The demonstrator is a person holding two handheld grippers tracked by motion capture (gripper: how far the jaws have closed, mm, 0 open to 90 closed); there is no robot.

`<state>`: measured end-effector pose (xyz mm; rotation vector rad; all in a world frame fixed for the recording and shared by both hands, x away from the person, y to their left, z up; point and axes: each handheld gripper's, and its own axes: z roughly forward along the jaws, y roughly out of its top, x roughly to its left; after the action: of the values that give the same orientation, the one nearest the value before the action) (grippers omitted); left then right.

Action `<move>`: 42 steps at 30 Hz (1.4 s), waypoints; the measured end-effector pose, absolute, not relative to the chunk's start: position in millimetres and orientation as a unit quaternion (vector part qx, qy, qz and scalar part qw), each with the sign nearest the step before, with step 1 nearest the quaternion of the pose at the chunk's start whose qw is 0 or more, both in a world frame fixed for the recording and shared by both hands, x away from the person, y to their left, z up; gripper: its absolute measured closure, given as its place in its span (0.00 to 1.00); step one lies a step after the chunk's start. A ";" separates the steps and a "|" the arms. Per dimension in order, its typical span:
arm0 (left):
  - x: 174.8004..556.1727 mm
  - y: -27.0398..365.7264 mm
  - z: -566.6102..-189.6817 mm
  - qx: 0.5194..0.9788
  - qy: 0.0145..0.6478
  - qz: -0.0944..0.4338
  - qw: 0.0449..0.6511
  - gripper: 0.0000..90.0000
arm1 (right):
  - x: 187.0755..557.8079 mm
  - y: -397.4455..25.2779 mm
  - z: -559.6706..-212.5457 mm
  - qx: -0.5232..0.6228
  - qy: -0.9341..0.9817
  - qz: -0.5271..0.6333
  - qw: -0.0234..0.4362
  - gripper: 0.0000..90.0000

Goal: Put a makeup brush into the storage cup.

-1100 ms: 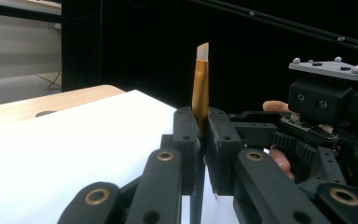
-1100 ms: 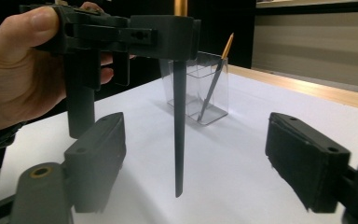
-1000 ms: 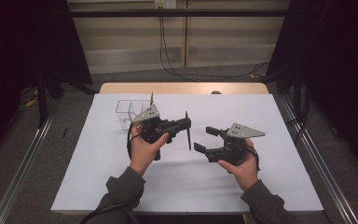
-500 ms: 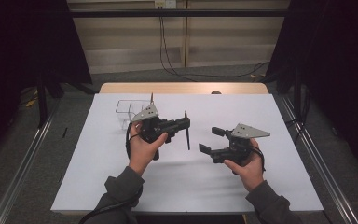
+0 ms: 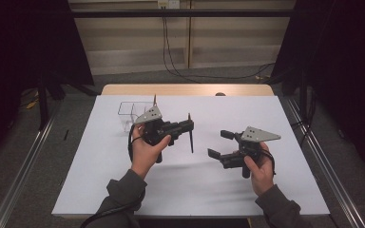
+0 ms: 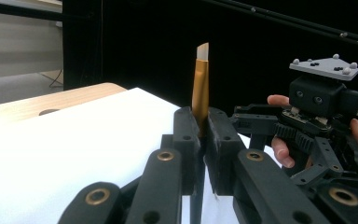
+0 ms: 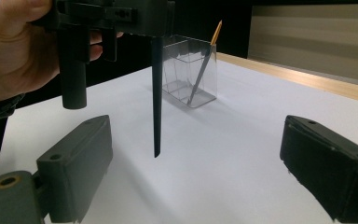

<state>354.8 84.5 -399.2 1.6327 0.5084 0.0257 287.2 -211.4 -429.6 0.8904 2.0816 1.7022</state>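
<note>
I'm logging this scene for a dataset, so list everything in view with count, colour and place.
brush: one, dark handle with an orange-brown tip, upright in the left gripper's shut jaws, above the table
holder: one, clear plastic, far left of the table
second brush: one, grey with an orange tip, leaning inside the holder
table: one, white sheet over a wooden top
cables: black, down the back wall onto the floor
left gripper: black, shut on the brush
right gripper: black, open, empty, above the table's right half
</note>
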 end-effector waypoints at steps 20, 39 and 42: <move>355.0 87.9 -398.1 0.720 0.225 0.015 0.657 0.93 | 282.1 -235.6 -432.6 0.323 0.725 0.583 0.175 0.10; 354.7 94.4 -397.9 0.717 0.227 0.017 0.659 0.93 | 277.8 -246.5 -434.9 0.321 0.725 0.583 0.177 0.10; 354.6 94.7 -397.9 0.717 0.227 0.018 0.659 0.93 | 277.3 -249.1 -435.1 0.320 0.725 0.582 0.180 0.10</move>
<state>354.6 94.7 -397.9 1.6230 0.5129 0.0405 277.3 -249.1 -435.1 0.9055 2.0499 1.6444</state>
